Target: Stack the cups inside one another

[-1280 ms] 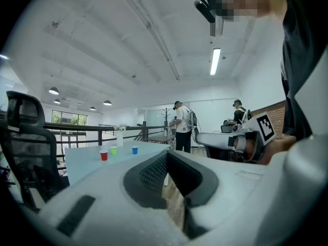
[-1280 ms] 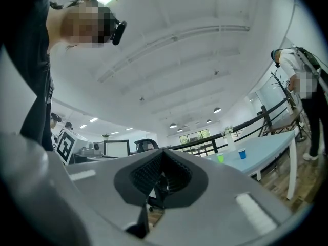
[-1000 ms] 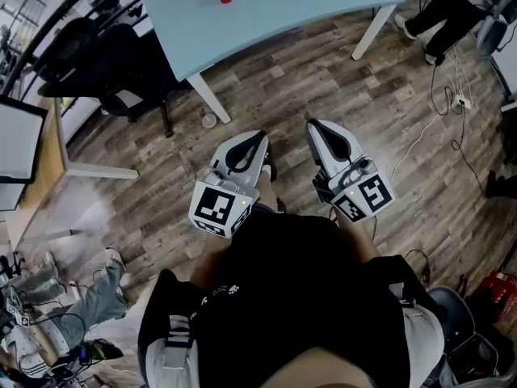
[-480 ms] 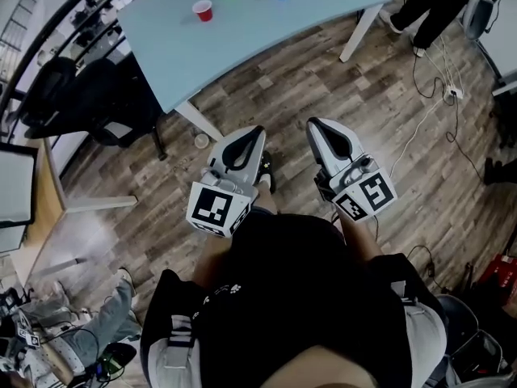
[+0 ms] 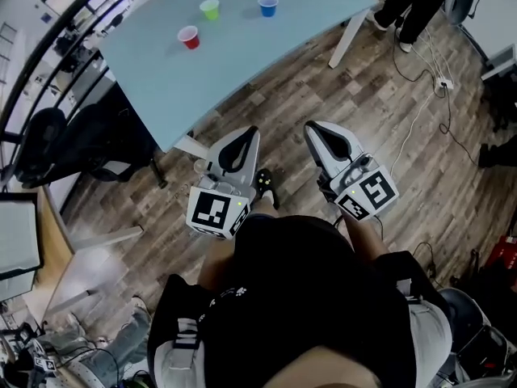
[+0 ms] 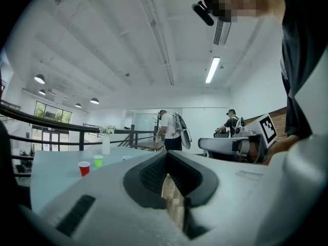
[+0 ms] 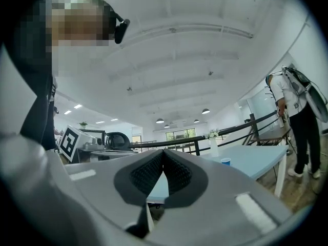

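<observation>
The left gripper (image 5: 250, 133) and the right gripper (image 5: 313, 127) are held level, side by side, close in front of the person. Each pair of jaws is closed tip to tip and nothing is gripped between them. Wooden floor (image 5: 363, 111) is seen beneath them, and the pale blue table (image 5: 266, 51) stands further off. On its far part three cups are set upright and apart in a loose row: a red cup (image 5: 189, 37) on the left, a green cup (image 5: 210, 9) in the middle and a blue cup (image 5: 267, 6) on the right, all well away from both grippers. They look small, thin-walled and light. A cup could therefore be knocked over by closed jaws pushed against it, or dented by a hard squeeze. A tilted cup would probably jam on the next rim.
</observation>
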A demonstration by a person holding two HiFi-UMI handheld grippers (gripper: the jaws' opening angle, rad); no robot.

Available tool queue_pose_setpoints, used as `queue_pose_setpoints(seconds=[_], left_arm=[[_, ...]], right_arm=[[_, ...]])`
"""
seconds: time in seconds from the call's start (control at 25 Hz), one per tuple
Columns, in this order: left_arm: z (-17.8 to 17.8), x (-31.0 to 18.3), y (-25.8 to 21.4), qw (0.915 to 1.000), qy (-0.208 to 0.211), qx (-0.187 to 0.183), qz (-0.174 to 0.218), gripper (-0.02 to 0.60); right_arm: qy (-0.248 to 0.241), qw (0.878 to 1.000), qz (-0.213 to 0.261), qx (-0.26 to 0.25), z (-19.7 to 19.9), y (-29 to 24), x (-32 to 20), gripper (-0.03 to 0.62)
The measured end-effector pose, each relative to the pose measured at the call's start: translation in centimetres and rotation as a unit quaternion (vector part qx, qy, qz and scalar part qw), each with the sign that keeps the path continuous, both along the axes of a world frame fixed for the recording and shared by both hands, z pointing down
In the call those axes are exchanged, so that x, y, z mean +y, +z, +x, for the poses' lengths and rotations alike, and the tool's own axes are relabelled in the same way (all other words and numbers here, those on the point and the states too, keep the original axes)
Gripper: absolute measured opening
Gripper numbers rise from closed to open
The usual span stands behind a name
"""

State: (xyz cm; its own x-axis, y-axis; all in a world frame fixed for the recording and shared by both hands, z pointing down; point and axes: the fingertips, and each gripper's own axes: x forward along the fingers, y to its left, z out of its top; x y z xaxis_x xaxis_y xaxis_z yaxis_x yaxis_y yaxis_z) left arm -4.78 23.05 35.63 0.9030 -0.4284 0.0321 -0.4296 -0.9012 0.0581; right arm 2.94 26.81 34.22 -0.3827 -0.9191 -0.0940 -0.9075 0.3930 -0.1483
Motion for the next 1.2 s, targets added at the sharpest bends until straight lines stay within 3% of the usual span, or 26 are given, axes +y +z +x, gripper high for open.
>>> queue_pose_setpoints(seconds=[0.44, 1.2], left_arm=[[1.9, -6.7, -0.2, 0.9998, 0.021, -0.008, 0.0, -0.015], [1.2, -19.9, -0.7, 0.9991, -0.031, -0.009, 0.026, -0.015]], right_arm=[[0.018, 1.0, -0.008, 0.005, 1.8, -0.2, -6.4, 0.006], [-0.01, 1.0, 0.014, 0.018, 2.8, -0.6, -20.2, 0.006]])
